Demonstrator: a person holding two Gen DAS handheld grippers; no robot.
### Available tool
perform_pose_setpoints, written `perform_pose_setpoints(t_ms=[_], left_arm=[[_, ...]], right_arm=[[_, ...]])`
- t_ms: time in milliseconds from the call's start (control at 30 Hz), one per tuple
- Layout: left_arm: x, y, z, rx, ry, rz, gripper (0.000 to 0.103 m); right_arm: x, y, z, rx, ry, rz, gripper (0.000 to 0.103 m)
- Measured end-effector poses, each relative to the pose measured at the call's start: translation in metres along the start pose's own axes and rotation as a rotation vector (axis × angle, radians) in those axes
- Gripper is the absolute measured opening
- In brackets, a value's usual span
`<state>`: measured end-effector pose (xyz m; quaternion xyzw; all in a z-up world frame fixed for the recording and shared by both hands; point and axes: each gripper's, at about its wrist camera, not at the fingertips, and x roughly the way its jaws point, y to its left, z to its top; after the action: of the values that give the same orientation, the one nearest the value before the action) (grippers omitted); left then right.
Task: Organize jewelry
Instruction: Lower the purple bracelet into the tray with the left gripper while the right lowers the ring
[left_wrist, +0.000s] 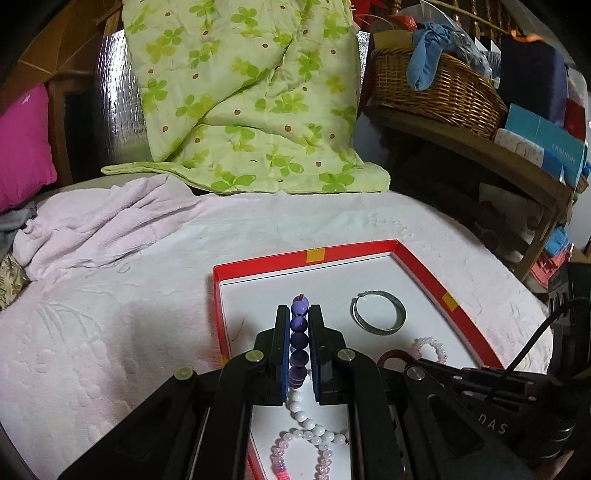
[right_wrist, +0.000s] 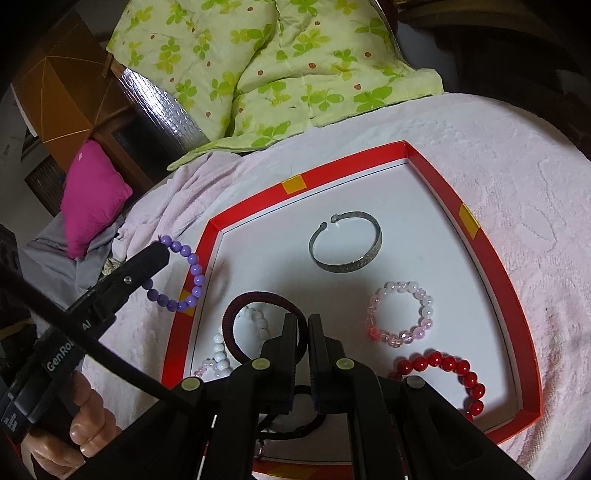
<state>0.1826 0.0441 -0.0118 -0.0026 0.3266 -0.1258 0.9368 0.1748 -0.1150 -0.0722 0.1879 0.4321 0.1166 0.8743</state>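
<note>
Both wrist views close, angled down; share red tray (left_wrist: 424, 273) (right_wrist: 491, 254).

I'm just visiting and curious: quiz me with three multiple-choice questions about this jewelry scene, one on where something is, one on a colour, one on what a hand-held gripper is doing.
1. Where does the silver bangle lie?
A. inside the red tray
B. on the pink cloth
C. in the wicker basket

2. What colour is the bracelet in the left hand-held gripper?
A. red
B. purple
C. white

3. The right hand-held gripper is:
A. wide open
B. shut on the bangle
C. shut on a dark maroon band

Answers: 1 A, it rests on the tray's white floor. 2 B, purple beads sit between the fingers. 3 C, the band passes between its closed fingers.
</note>
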Motion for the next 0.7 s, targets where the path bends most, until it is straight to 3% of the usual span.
perform_pose_setpoints(t_ms=[700], left_arm=[[0.011, -0.007, -0.005, 0.076, 0.014, 0.092, 0.010]], right_arm=[[0.011, -0.007, -0.001, 0.038, 0.006, -0.015, 0.007]])
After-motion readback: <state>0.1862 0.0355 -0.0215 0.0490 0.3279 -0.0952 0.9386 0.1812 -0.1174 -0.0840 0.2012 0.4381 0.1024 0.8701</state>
